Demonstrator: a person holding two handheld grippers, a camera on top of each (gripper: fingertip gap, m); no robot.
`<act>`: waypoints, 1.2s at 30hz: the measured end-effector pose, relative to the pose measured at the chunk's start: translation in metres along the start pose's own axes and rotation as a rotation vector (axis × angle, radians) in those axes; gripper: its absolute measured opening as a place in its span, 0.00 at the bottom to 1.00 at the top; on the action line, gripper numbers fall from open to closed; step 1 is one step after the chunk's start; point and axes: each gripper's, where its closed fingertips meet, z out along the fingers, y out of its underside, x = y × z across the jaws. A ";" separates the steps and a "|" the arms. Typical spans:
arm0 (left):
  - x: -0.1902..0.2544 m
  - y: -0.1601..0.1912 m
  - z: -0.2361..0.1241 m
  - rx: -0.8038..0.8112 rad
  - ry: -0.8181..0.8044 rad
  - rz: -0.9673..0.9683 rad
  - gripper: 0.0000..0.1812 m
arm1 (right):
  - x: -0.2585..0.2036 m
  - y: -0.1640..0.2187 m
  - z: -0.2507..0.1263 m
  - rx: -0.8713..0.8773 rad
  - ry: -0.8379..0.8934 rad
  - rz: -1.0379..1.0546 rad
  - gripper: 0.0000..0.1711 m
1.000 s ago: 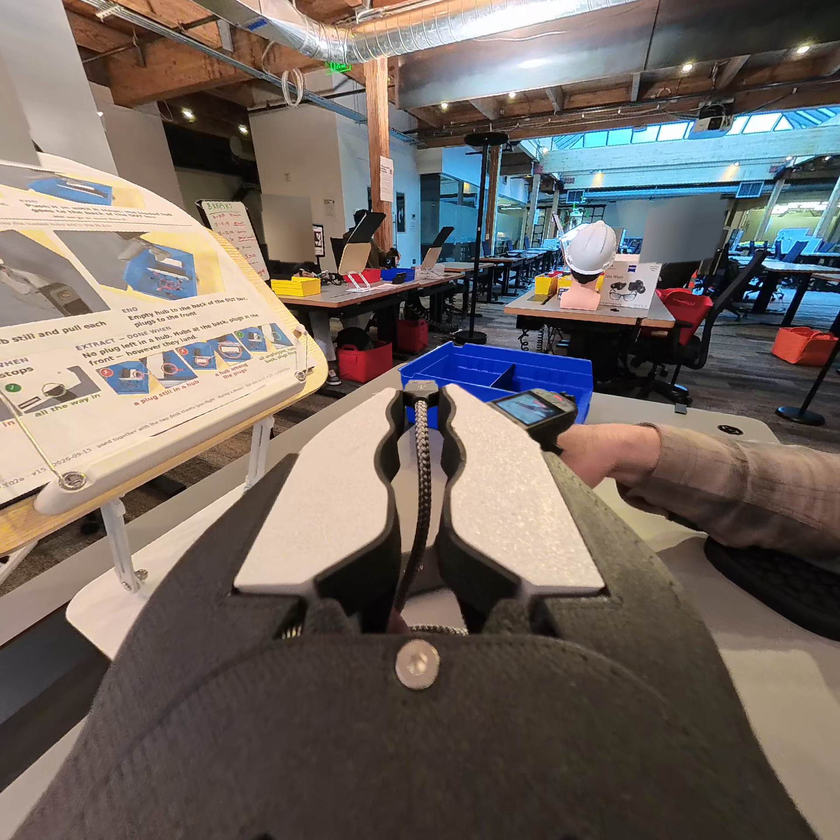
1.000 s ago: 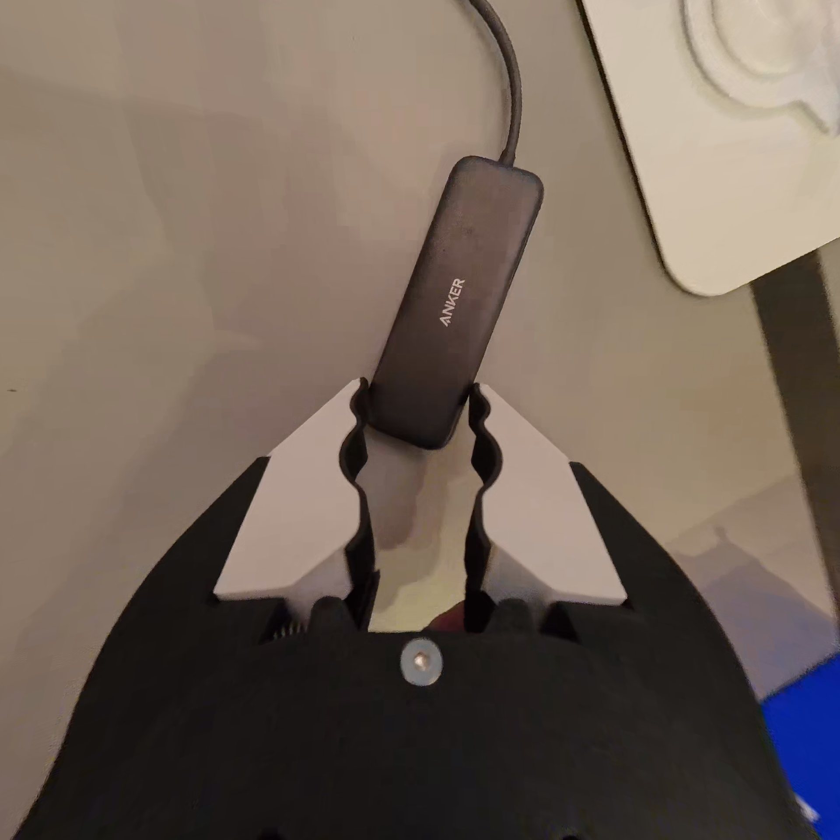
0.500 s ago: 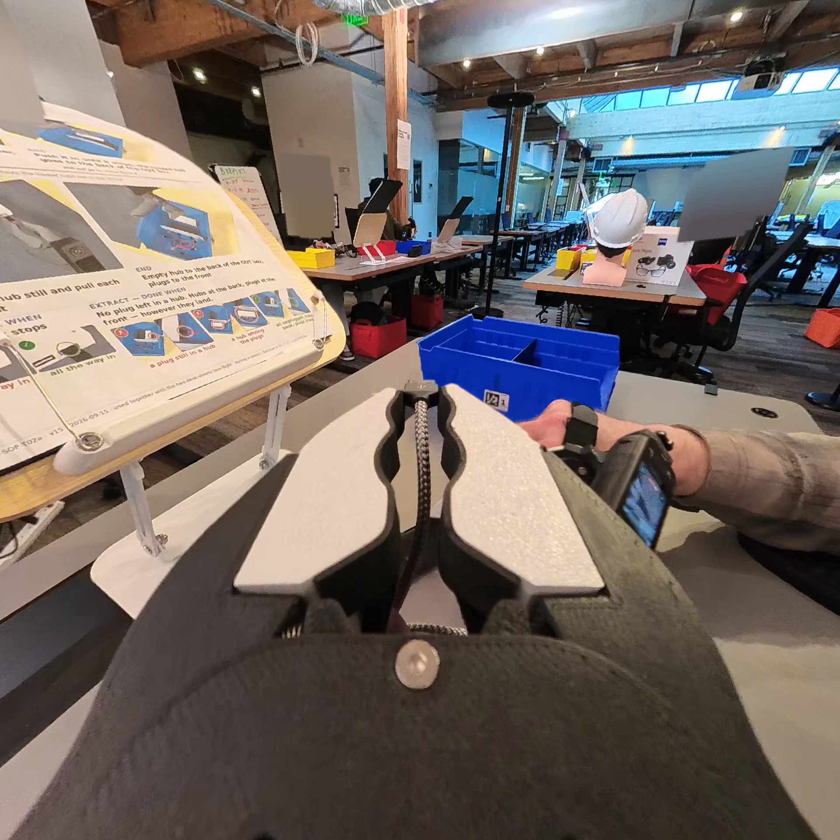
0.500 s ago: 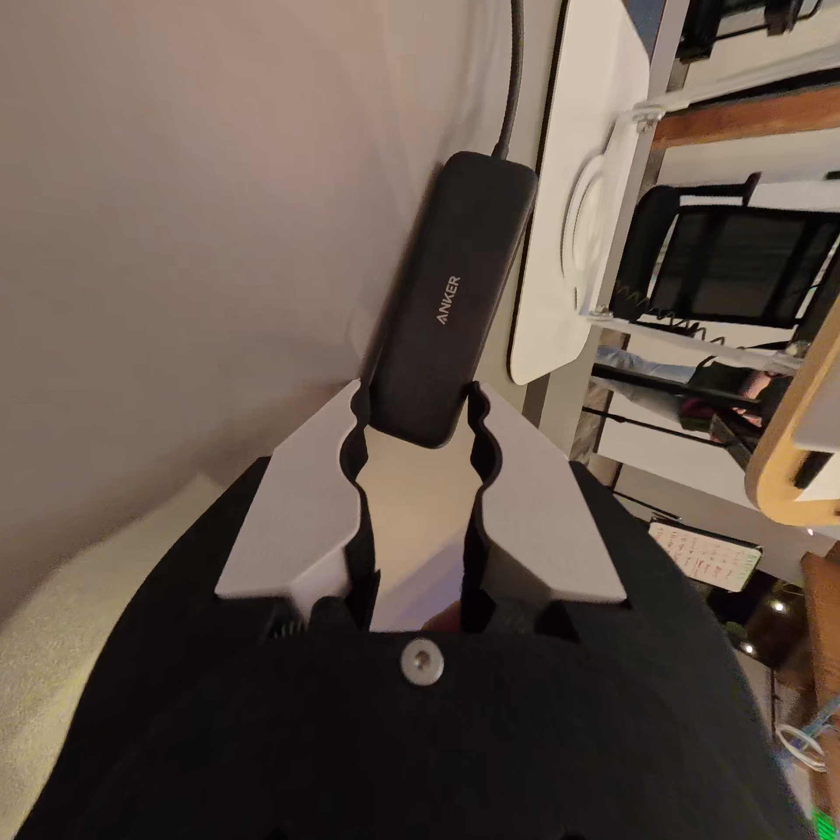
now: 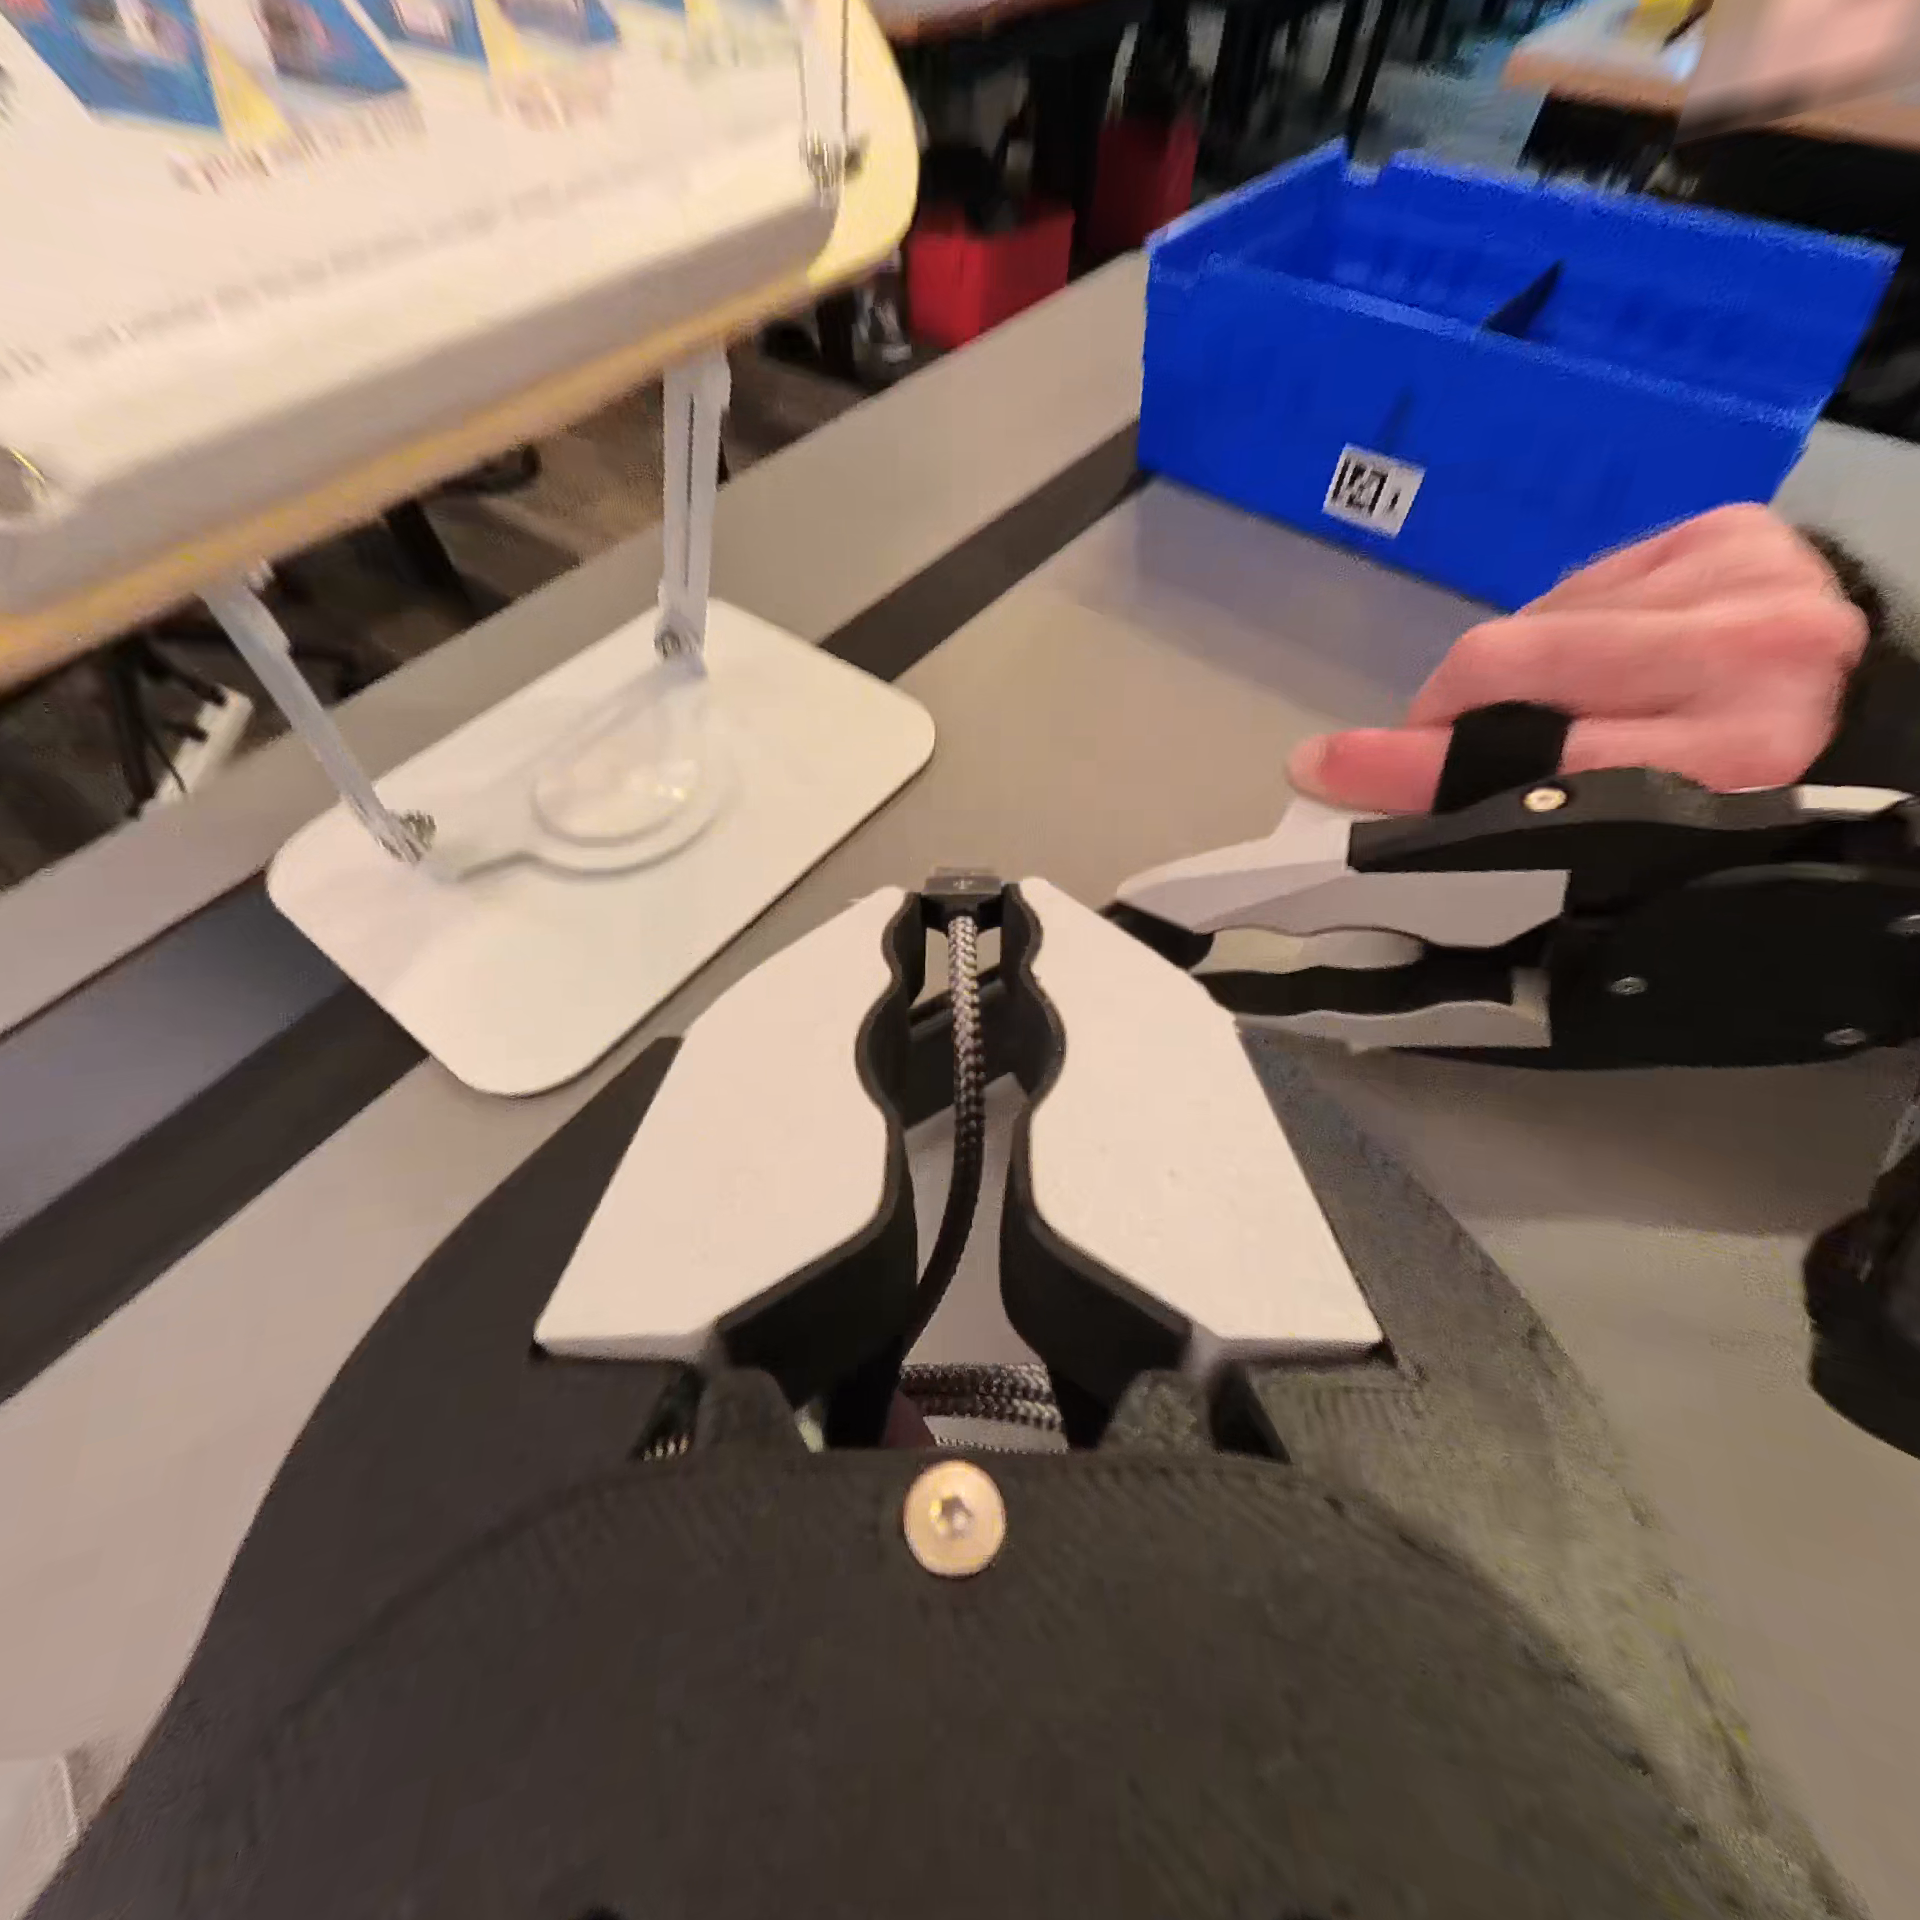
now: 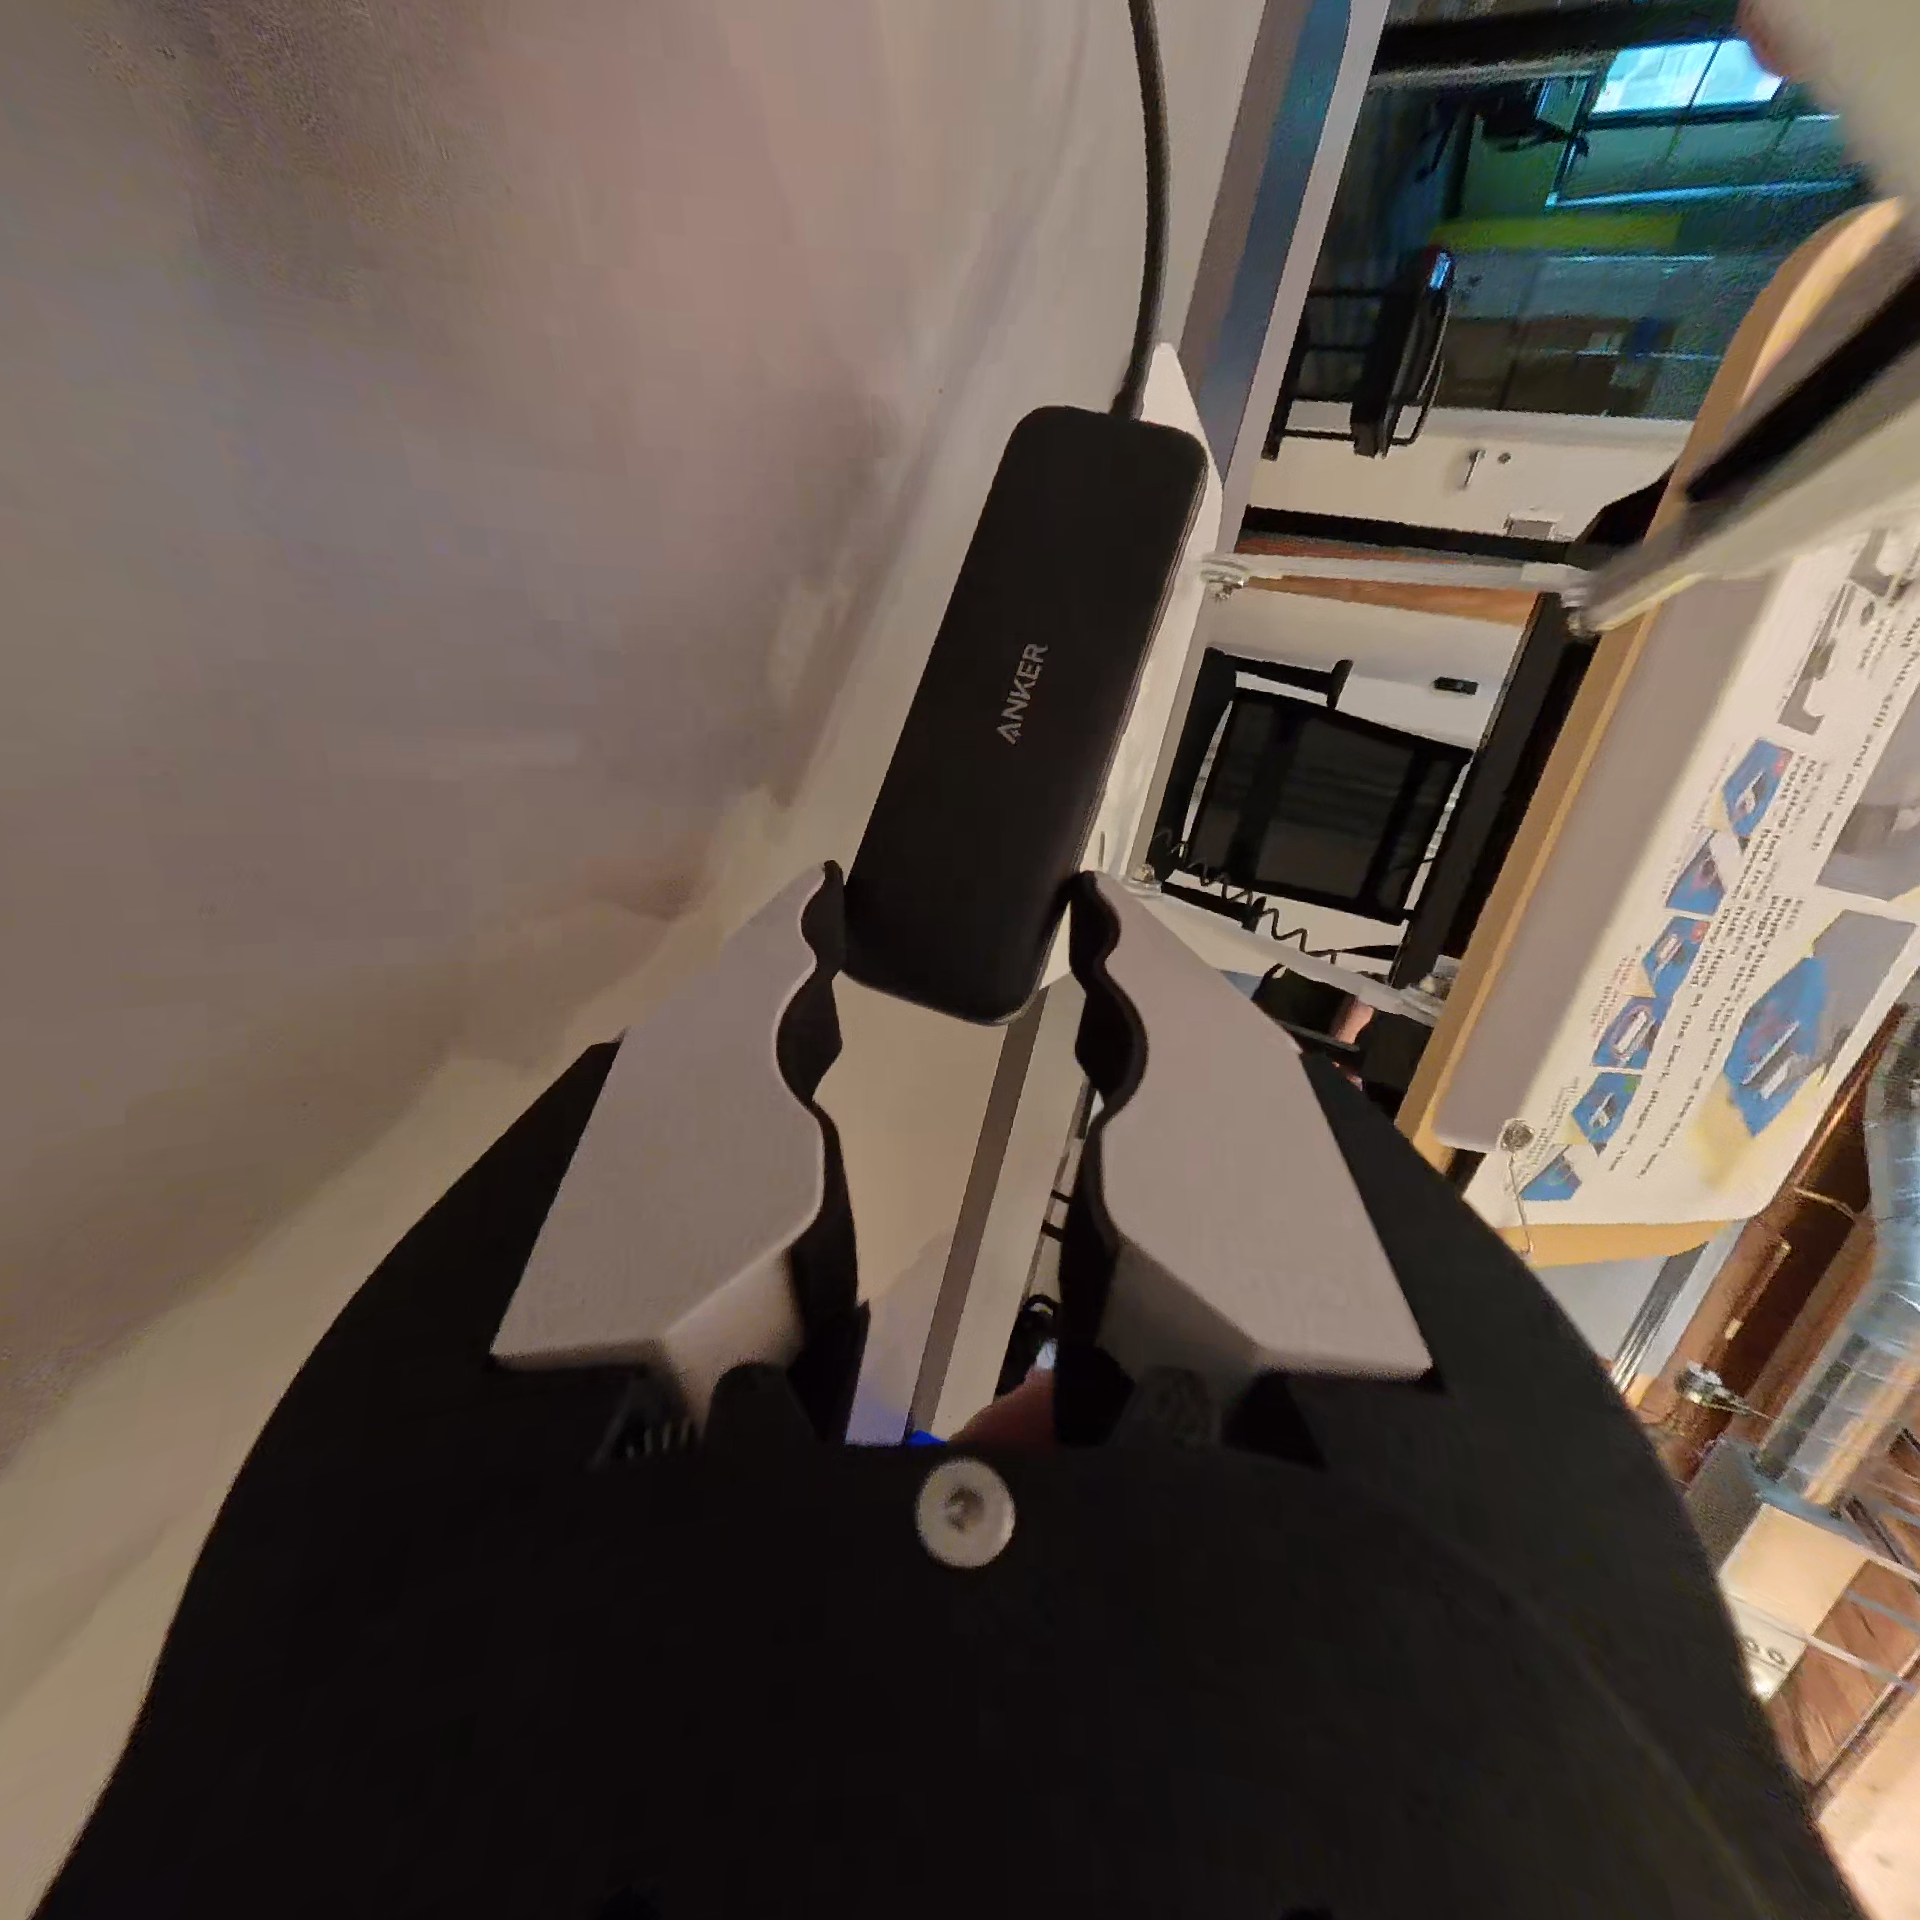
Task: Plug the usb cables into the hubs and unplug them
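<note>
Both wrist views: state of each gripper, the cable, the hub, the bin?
left gripper: shut on the braided cable's plug.
braided cable: plug at the fingertips, unplugged, cord running back between the fingers.
right gripper: shut on the hub's near end.
hub: held off the table, turned on its side.
blue bin: open top, contents hidden.
instruction board: propped tilted on its stand.

The USB cable (image 5: 964, 1023) has a black-and-grey braided sheath and a dark plug (image 5: 966, 884) at its end. It runs lengthwise between the left gripper's (image 5: 964, 902) fingers, plug pinched at the tips. The hub (image 6: 1023, 717) is a slim black bar with rounded corners, its near end clamped in the right gripper (image 6: 954, 906); a dark cord (image 6: 1149, 197) leaves its far end.
</note>
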 end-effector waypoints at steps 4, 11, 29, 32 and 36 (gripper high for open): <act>-0.007 0.026 0.014 -0.107 -0.033 -0.019 0.08 | -0.003 -0.005 0.002 0.013 0.017 -0.038 0.24; -0.013 0.053 0.031 -0.239 -0.087 0.025 0.08 | -0.007 -0.014 0.005 0.020 0.051 -0.104 0.24; 0.001 0.072 0.041 -0.298 -0.085 0.129 0.08 | -0.013 -0.007 0.010 0.024 -0.058 0.086 0.23; 0.006 0.071 0.042 -0.293 -0.074 0.146 0.08 | -0.013 -0.007 0.011 0.028 -0.071 0.129 0.23; 0.013 0.071 0.042 -0.288 -0.055 0.165 0.08 | -0.011 -0.005 0.012 0.022 -0.080 0.184 0.26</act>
